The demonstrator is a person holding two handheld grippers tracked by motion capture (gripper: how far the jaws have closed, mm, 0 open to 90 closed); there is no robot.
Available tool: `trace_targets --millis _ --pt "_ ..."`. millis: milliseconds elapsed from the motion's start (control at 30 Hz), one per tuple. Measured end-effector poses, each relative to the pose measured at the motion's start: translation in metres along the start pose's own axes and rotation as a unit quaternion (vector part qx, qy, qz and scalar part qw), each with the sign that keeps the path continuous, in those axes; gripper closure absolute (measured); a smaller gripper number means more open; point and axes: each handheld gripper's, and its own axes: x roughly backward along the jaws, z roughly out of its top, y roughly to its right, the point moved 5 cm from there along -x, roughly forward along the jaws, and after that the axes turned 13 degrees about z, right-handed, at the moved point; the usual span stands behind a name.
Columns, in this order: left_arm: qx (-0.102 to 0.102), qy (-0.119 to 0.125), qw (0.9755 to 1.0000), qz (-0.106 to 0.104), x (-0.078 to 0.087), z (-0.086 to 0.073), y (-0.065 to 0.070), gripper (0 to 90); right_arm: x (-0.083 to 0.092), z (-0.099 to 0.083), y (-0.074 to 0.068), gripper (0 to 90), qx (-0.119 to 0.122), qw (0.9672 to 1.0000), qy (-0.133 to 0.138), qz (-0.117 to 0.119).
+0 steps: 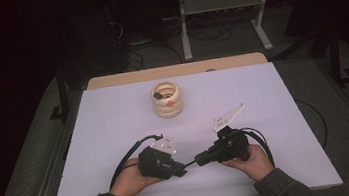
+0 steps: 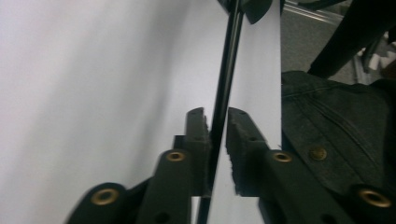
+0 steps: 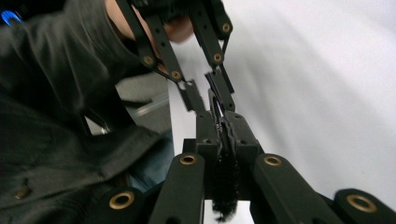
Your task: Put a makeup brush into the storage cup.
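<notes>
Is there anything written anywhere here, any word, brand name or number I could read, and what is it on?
No readable text: none on the white table, the stack of wooden rings, the left gripper, the right gripper, or the thin black rod held between them.
The small orange spot on the table's wooden edge is too small to tell whether it carries any lettering.

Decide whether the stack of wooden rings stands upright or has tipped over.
Upright: the stack of wooden rings rises straight from the white table, rings one on another.
</notes>
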Motion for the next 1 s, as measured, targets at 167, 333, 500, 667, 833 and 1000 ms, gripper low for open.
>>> trace_targets --millis 167,333,500,667,833,1000 --pt "-0.008 -0.004 1.0 -0.002 0.002 0.001 0.002 78.5 -0.003 0.009 -0.006 84.5 0.01 0.9985 -0.05 -0.018" --pt "-0.005 0.018 0.9998 -0.003 0.006 0.004 0.002 84.9 -0.001 0.023 -0.011 81.2 0.015 0.9981 -0.052 -0.03" --pt "0.021 0.041 0.9989 0.007 0.013 0.004 -0.005 85.1 0.004 0.027 -0.008 69.4 0.004 0.9995 0.0 -0.031" --pt "0.047 0.064 0.9968 0.014 0.019 0.006 -0.013 85.1 0.006 0.026 -0.004 68.4 -0.007 0.9989 0.029 -0.037" --pt "0.067 0.075 0.9948 0.021 0.019 0.008 -0.017 85.1 0.006 0.033 -0.004 70.1 0.003 0.9973 0.057 -0.047" --pt "0.072 0.073 0.9944 0.024 0.016 0.01 -0.018 85.1 0.004 0.037 -0.002 73.9 0.006 0.996 0.069 -0.056"
